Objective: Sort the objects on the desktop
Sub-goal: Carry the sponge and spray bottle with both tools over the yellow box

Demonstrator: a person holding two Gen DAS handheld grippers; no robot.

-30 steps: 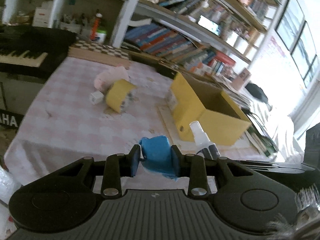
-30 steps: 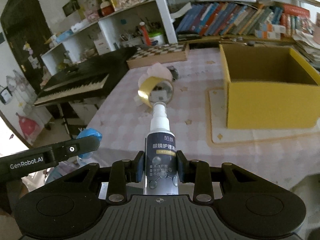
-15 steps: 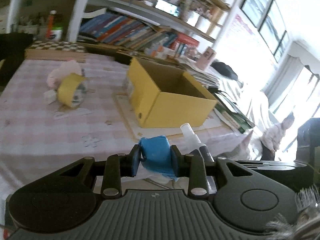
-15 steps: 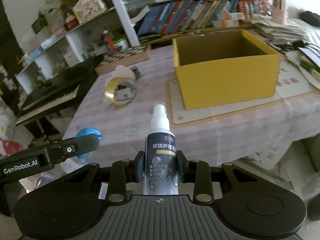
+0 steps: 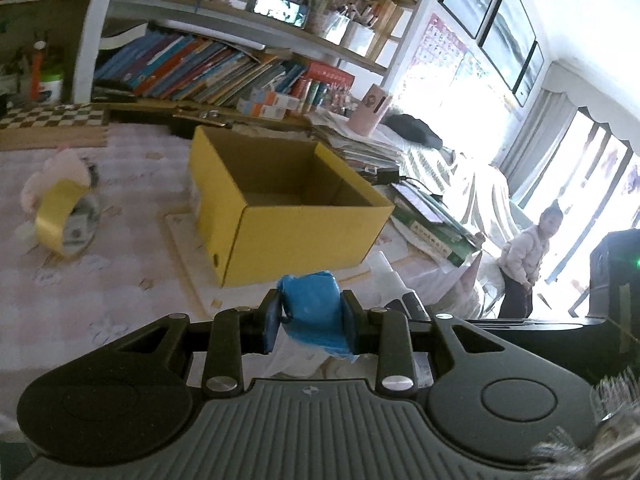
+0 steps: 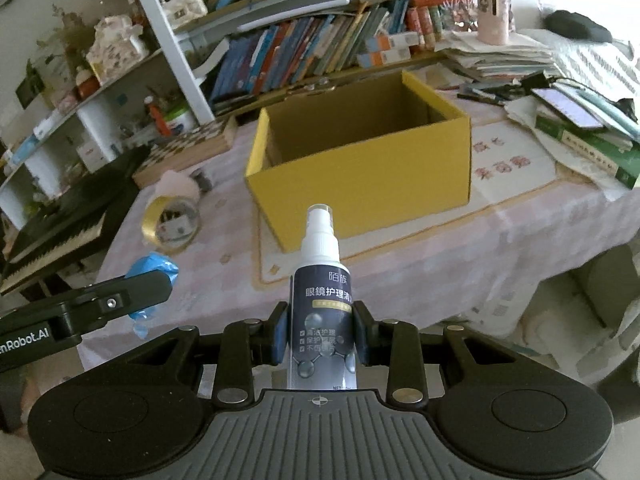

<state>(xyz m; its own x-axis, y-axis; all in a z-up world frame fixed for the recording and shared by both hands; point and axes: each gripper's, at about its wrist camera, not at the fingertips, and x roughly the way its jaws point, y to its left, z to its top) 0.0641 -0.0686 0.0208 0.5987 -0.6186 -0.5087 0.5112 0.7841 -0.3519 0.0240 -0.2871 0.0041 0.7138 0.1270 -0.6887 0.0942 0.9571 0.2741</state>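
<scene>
My left gripper is shut on a crumpled blue packet, held in front of the table's near edge. My right gripper is shut on a small spray bottle with a dark label and white pump top, upright between the pads. An open yellow cardboard box stands on a mat on the pink checked tablecloth, ahead of both grippers, and looks empty. In the right wrist view the left gripper shows at the left with the blue packet. The spray bottle's top shows in the left wrist view.
A roll of yellow tape and a pink soft thing lie left of the box. A chessboard box and bookshelves stand behind. Stacked books and papers crowd the right side. A keyboard sits left. A child stands by the window.
Both grippers have swung rightward with their loads; the yellow box now sits ahead of them rather than off to the right, and the tape roll has slid to the left.
</scene>
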